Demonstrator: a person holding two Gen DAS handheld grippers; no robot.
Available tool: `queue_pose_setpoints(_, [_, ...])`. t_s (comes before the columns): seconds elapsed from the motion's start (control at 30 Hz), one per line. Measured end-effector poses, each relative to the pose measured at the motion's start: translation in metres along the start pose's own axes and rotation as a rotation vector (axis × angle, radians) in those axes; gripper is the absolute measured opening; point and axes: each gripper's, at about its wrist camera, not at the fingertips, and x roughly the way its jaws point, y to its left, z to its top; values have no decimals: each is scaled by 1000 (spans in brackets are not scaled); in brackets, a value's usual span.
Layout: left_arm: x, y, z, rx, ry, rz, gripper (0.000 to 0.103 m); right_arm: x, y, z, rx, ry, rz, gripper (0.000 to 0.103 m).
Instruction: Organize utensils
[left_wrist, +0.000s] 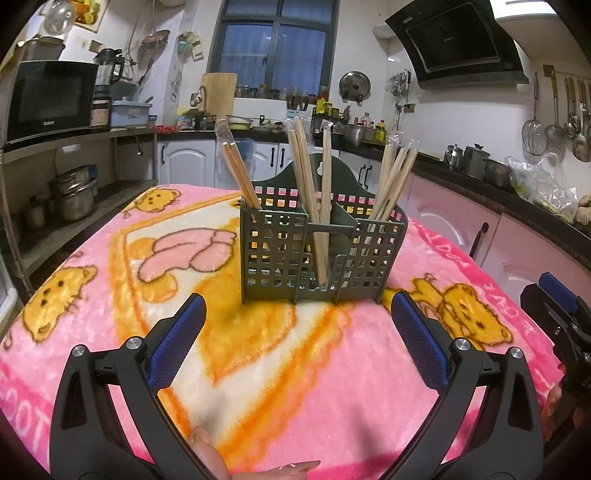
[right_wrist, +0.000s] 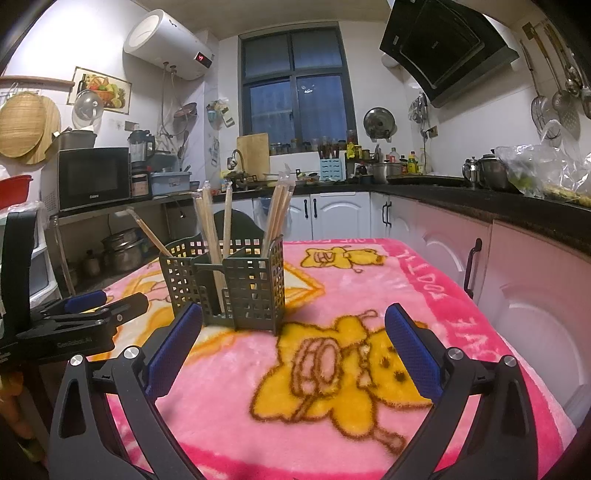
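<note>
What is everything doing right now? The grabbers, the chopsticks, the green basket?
left gripper: open, empty, hovering over the blanket.
right gripper: open, empty.
green basket: upright on the pink blanket.
chopsticks: standing tilted in all three compartments, some in clear wrappers.

A dark green slotted utensil caddy (left_wrist: 321, 254) stands upright ahead of the left gripper (left_wrist: 295, 328), wrapped wooden chopsticks (left_wrist: 310, 173) leaning in each of its three compartments.

I see pale wooden chopsticks (left_wrist: 312, 177) in a dark green holder (left_wrist: 273, 254), on a pink blanket (left_wrist: 295, 369) with yellow bears.
</note>
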Motion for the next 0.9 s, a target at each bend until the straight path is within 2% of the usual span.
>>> queue_pose_setpoints(0.9, [2, 0, -1, -2, 4, 5, 92, 2, 4, 2, -12, 14, 12, 96])
